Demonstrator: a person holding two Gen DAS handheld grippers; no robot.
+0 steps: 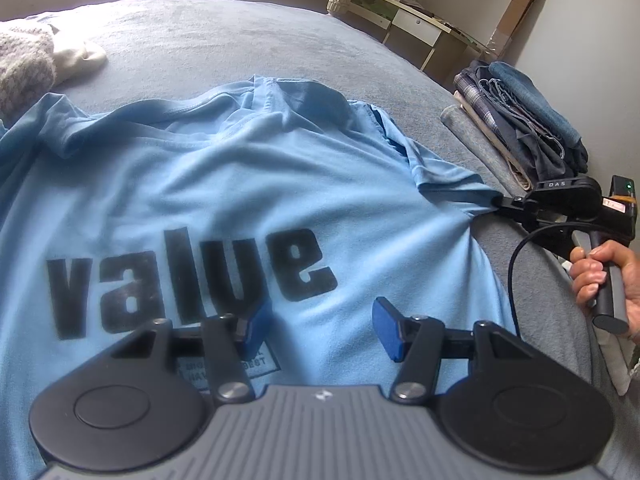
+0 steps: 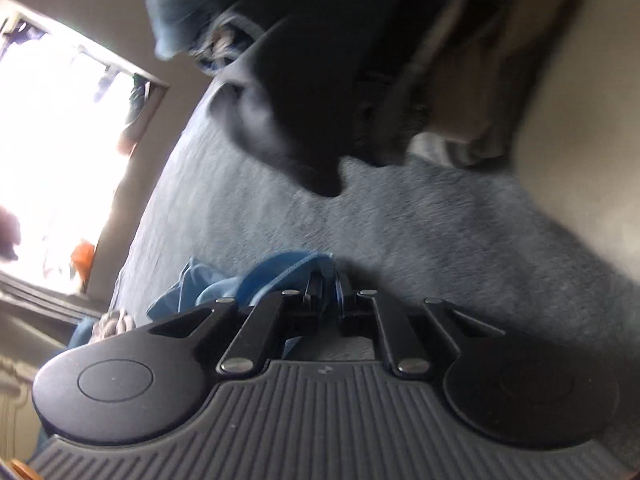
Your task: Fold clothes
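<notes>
Your left gripper (image 1: 318,326) hovers over the printed chest of the light blue T-shirt (image 1: 224,192), blue pads (image 1: 385,330) half apart, nothing between them. Your right gripper (image 1: 500,201) is clamped on the shirt's sleeve hem near the bed's right edge; your hand (image 1: 604,280) grips its handle. From its own wrist view, blurred, jaws are together on blue fabric. Shirt lies spread on the grey bedspread (image 1: 208,36). Folded stack of jeans and clothes (image 1: 524,128) sits at the right edge. Knit garment (image 1: 24,64) at the far left. Desk (image 1: 416,28) and cardboard (image 1: 518,8) by the wall.
</notes>
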